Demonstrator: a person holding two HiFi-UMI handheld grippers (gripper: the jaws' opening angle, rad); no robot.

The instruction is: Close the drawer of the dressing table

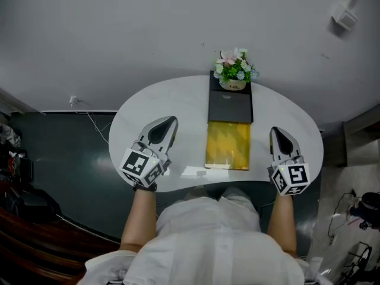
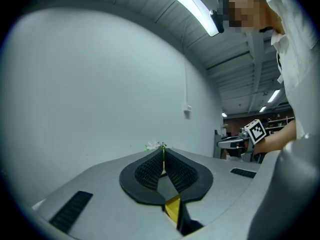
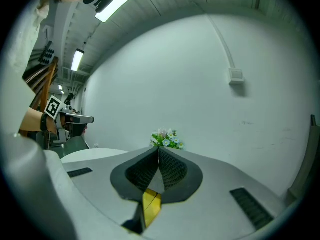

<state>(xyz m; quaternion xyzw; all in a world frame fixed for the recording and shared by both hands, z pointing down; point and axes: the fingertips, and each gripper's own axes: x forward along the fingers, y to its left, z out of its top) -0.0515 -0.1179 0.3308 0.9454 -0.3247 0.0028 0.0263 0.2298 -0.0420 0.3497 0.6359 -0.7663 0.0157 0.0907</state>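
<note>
At the centre of the head view, the yellow drawer [image 1: 227,146] lies pulled out of the black box [image 1: 230,105] toward the lower edge, on the white table [image 1: 178,97]. A flower pot [image 1: 234,71] sits at the box's upper end. The left gripper [image 1: 171,122] is left of the drawer and the right gripper [image 1: 276,132] right of it. The jaws of all 2 are pressed together, tips meeting, with nothing between.

Head cam: overhead, steeply down, mid-range onto table [image 1: 178,100]; L & R gripper cams: low, tight behind own jaws, facing fwd across tabletop to wall [image 3: 210,74]; all three views share flowers [image 3: 166,139] at table's far edge.
</note>
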